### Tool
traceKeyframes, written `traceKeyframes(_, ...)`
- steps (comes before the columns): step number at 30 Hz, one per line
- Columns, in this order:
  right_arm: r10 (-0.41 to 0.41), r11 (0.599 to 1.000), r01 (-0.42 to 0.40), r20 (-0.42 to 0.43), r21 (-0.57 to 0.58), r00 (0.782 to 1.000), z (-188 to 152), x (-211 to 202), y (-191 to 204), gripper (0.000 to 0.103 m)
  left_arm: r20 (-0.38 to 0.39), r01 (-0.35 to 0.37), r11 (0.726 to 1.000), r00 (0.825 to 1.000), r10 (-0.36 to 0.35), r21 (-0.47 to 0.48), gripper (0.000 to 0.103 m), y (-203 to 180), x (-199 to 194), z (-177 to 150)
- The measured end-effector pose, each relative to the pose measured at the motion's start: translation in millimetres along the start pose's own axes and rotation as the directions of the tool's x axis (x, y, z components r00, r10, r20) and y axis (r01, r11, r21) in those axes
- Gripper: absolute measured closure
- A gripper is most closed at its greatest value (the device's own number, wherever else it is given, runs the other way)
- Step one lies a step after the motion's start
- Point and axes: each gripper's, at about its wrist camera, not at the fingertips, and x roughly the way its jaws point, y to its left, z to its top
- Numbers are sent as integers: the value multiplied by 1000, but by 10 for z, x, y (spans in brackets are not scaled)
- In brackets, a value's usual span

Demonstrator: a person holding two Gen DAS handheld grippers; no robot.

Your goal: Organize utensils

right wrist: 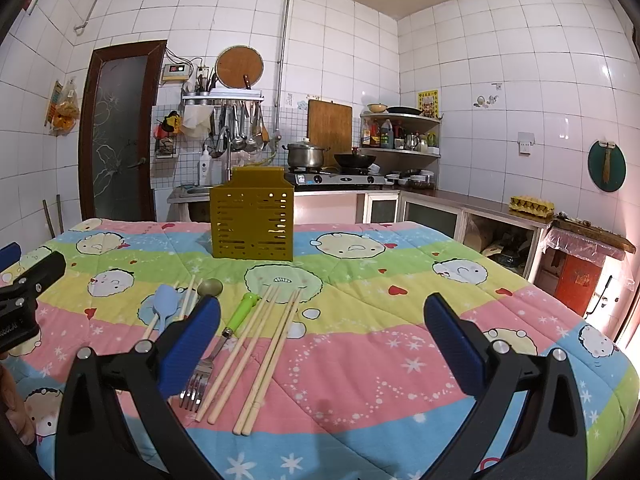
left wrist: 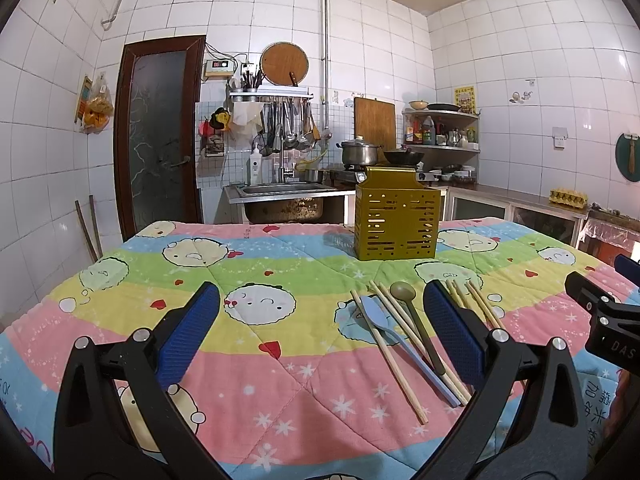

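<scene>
A gold slotted utensil holder (left wrist: 396,220) (right wrist: 253,221) stands upright on the far part of the quilt-covered table. Loose utensils lie in front of it: a light blue spatula (left wrist: 396,338) (right wrist: 164,306), an olive spoon (left wrist: 416,320) (right wrist: 209,288), a fork with a green handle (right wrist: 224,336) and several wooden chopsticks (left wrist: 386,354) (right wrist: 268,356). My left gripper (left wrist: 320,332) is open and empty above the quilt, left of the utensils. My right gripper (right wrist: 322,340) is open and empty, with the fork and chopsticks beside its left finger (right wrist: 188,344).
The table carries a striped cartoon quilt (left wrist: 248,352) (right wrist: 380,308). Behind it are a sink (left wrist: 286,196), a stove with pots (right wrist: 336,172), a counter (right wrist: 480,204) and corner shelves. The other gripper shows at each view's side edge (left wrist: 604,320) (right wrist: 24,296).
</scene>
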Motion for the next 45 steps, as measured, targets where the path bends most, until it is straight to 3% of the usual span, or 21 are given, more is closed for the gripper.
traceKeyframes(45,-5,1000,5,27,9,1000,27,-51,-16,4,20,-2,1000,1000,2,6,5,18,-106,55)
